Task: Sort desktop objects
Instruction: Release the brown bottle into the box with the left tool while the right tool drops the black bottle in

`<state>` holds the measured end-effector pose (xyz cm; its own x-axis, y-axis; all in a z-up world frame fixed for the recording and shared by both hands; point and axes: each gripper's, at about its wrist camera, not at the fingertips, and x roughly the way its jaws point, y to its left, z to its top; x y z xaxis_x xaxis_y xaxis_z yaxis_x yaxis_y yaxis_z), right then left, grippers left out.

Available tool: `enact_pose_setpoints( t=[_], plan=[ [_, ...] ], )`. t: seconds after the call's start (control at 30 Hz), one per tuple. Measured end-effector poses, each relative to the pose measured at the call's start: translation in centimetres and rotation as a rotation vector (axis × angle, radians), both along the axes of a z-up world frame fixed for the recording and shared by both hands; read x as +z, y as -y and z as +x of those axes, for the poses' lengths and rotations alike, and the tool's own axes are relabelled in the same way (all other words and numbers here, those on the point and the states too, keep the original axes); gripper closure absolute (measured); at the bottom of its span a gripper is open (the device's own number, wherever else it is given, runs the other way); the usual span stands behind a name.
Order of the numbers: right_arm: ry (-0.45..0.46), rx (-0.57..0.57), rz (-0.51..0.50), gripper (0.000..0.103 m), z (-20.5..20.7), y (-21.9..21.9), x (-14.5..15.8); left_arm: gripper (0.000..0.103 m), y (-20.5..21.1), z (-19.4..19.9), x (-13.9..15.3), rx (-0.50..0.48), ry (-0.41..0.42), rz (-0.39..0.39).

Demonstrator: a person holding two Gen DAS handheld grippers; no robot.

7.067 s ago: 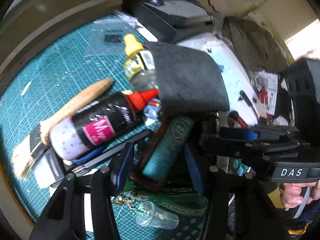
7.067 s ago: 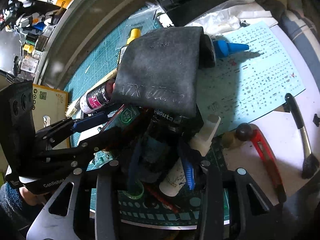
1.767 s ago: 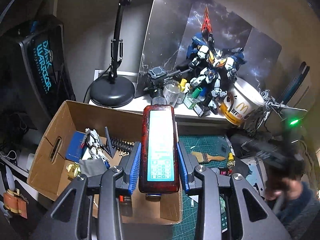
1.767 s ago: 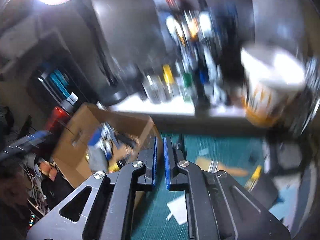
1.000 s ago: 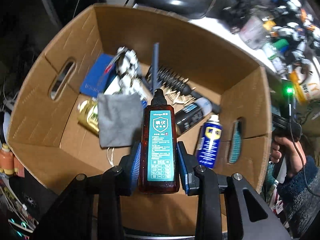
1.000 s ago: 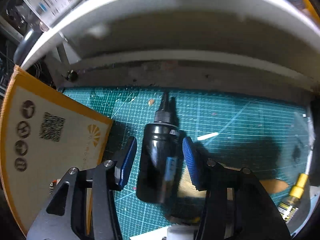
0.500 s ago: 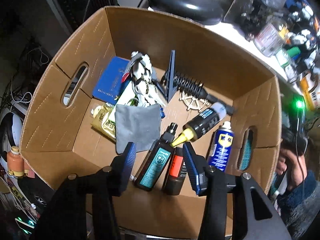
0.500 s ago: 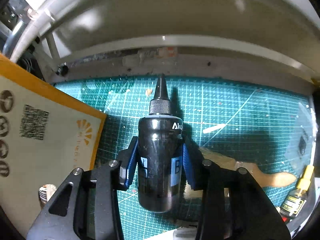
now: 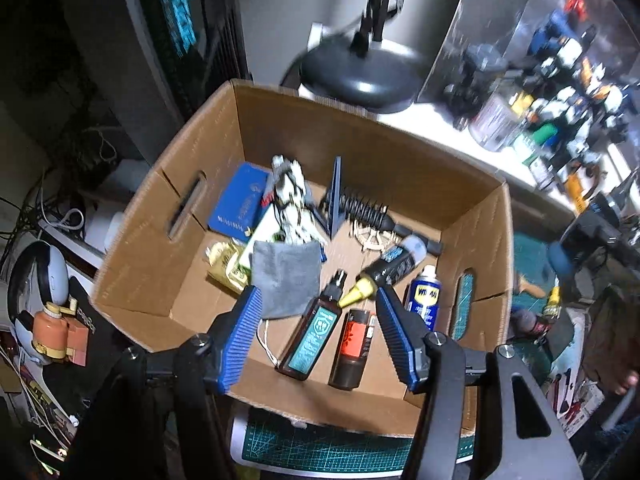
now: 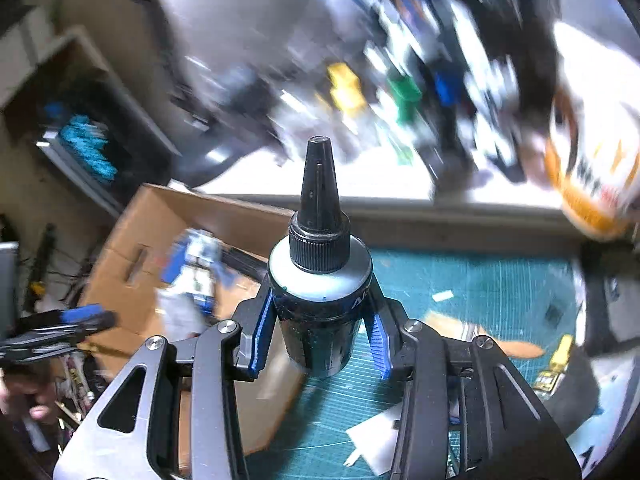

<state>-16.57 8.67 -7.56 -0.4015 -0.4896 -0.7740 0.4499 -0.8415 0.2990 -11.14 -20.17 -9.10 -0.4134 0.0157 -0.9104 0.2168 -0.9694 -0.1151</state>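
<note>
A: While the left gripper (image 9: 318, 336) hangs over the box (image 9: 168, 248), its jaws are opening with nothing gripped between them. What lies just below?

B: The brown bottle (image 9: 314, 334) with the teal label, flat on the box floor, nozzle toward the far wall. Just beside it on the right lies a dark bottle (image 9: 352, 354) with an orange label. Neither touches the blue pads (image 9: 242, 336).

A: And a little further in?

B: A grey cloth (image 9: 286, 278) to the left of the brown bottle, a yellow-tipped bottle (image 9: 386, 268) lying aslant above it, and a blue spray can (image 9: 424, 300) upright near the right wall. Behind those are a blue booklet (image 9: 240, 208), a white figure (image 9: 292, 204) and a black brush (image 9: 366, 210), close to the far wall.

A: What about the right gripper (image 10: 322, 330)?

B: Its jaws are clamped on a black bottle (image 10: 320, 300), one pad on each side of the body, the black cone nozzle pointing away from the camera. The bottle is lifted clear above the green mat (image 10: 460, 292) on the desk.

A: Beyond it?

B: In that view the box (image 10: 132, 280) sits to the left, off the desk edge, and the left gripper (image 10: 80, 320) shows at the far left. A wooden brush handle (image 10: 516, 346) and a small yellow-capped bottle (image 10: 554, 362) lie on the mat to the right. The shelf at the back is too blurred to read.
</note>
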Motion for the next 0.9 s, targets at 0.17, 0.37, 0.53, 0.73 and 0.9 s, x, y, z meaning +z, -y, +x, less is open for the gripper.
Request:
enact_pose_setpoints(
  t=[0.17, 0.37, 0.53, 0.73, 0.9],
  plan=[
    [-0.03, 0.118, -0.042, 0.065, 1.6, 5.3, 5.6, 0.039, 1.4, 1.7, 2.7, 0.011, -0.076, -0.015],
    [0.116, 0.269, 0.096, 0.065, 3.2, 12.7, 2.7, 0.039, 4.1, 3.3, 3.2, 0.035, -0.091, -0.011],
    [0.248, 0.309, 0.223, 0.065, 3.9, 16.9, -3.3, 0.039, 5.9, 4.6, 3.1, 0.046, -0.087, -0.001],
    [0.305, 0.276, 0.234, 0.063, 3.8, 17.6, -6.7, 0.039, 6.2, 5.2, 2.7, 0.03, -0.082, 0.006],
    [0.215, 0.253, 0.149, 0.059, 4.2, 16.8, -4.0, 0.039, 5.4, 4.9, 2.7, 0.003, -0.09, 0.015]
  ],
)
